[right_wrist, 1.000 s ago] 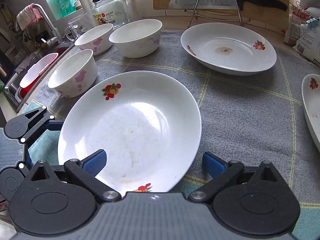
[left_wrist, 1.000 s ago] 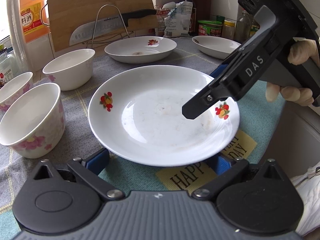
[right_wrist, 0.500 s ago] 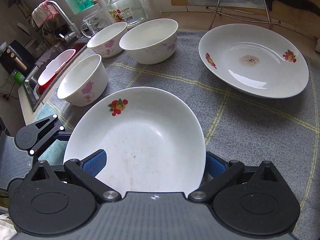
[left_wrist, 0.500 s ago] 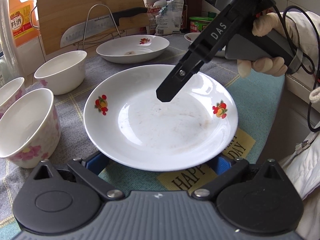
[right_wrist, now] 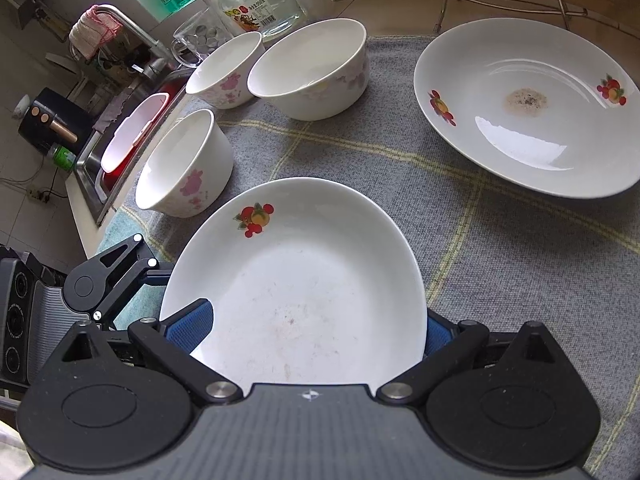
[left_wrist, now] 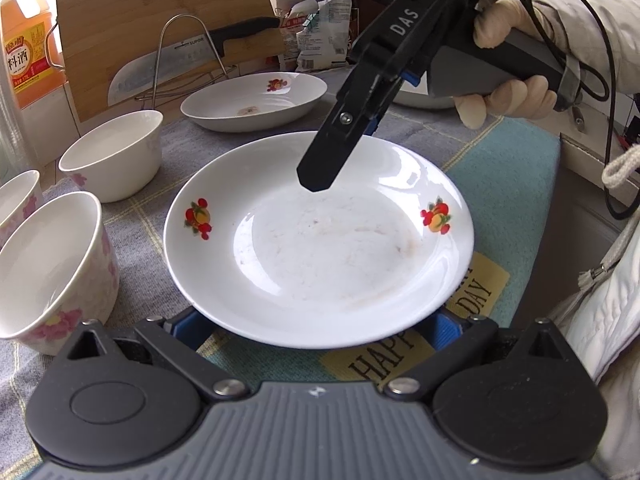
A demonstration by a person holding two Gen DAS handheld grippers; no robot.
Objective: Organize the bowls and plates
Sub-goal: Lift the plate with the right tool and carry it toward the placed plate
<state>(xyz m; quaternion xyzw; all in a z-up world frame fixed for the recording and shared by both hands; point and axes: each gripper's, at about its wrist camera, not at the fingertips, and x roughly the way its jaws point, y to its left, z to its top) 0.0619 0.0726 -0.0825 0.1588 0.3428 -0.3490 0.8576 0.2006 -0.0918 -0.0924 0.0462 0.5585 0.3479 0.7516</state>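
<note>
A white plate with red fruit prints lies on the grey mat, close in front of both grippers; it also shows in the right wrist view. My left gripper is open, its blue pads on either side of the plate's near rim. My right gripper is open with its pads astride the plate's rim; one of its fingers hangs over the plate's far side. A second, soiled plate lies further back. Three white floral bowls stand at the left.
A third plate's rim shows behind the right gripper. A knife on a wire stand, a cutting board and an orange bottle stand at the back. A sink lies beyond the counter's left edge. A glass jar stands behind the bowls.
My right gripper has swung round the plate toward its far side and tilted downward. The plate sits closer between its pads. My left gripper has barely moved.
</note>
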